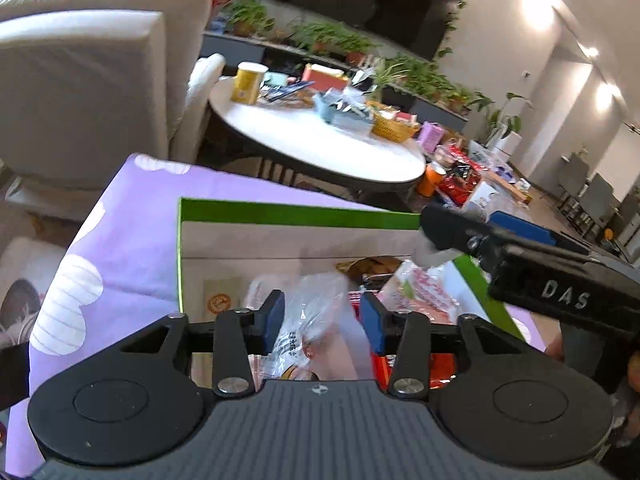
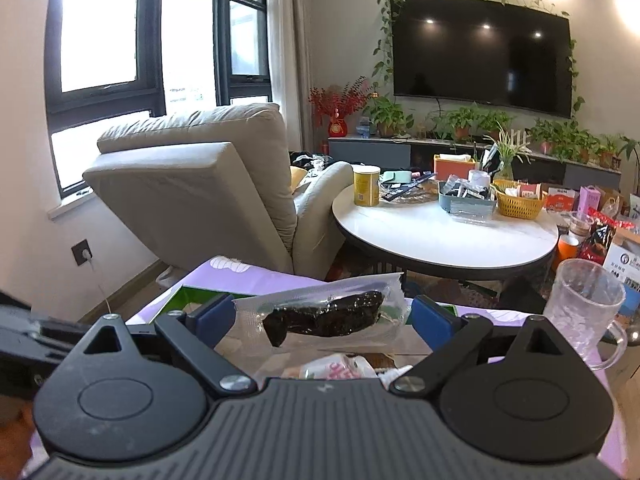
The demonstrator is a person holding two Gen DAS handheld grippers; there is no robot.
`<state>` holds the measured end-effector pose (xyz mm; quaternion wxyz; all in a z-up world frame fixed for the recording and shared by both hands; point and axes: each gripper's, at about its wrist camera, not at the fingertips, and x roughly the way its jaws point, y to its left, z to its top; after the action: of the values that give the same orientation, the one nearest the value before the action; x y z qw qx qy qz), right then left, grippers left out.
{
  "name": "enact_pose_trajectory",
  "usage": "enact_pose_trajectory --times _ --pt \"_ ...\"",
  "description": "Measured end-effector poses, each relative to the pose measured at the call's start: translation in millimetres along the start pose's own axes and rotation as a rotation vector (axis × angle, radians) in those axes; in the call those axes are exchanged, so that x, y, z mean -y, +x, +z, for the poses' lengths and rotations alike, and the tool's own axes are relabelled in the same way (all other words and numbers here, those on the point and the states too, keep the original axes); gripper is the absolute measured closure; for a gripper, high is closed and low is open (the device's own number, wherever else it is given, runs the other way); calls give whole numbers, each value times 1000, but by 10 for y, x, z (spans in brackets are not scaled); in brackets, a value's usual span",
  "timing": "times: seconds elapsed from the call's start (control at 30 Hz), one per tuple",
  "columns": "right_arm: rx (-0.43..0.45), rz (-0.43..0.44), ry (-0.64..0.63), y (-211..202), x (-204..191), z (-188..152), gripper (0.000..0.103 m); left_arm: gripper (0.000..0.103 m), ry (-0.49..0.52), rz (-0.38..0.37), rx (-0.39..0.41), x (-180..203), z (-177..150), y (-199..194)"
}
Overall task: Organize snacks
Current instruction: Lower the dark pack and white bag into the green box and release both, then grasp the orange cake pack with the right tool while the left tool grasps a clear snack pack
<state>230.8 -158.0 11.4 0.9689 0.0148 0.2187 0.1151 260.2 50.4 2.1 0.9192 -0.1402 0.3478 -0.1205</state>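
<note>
TV (image 2: 482, 50), armchair (image 2: 208, 184), glass mug (image 2: 584, 312)

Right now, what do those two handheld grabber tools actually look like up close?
Both match. The left gripper and the right gripper each have blue pads on black linkage bars with silver pivot screws, two round black discs and a ribbed grey body. White letters "DAS" mark the right one's side. No cables show.

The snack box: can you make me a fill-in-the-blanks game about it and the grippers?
1. The box has a rim coloured ____.
2. The right gripper holds a clear packet with a ____ snack inside.
3. The box sits on a cloth coloured ____.
4. Beside the right gripper stands an empty glass ____.

Missing words: green; dark; purple; mug
</note>
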Motion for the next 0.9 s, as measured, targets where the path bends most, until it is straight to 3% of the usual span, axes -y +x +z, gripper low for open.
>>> enact_pose_trajectory --times 0.3,0.9 --pt "-33 17 90 -34 87 -53 41 55 -23 0 -4 -53 -69 -84" --pt "-68 0 106 -557 206 -233 41 54 -29 33 45 -143 -213 -548"
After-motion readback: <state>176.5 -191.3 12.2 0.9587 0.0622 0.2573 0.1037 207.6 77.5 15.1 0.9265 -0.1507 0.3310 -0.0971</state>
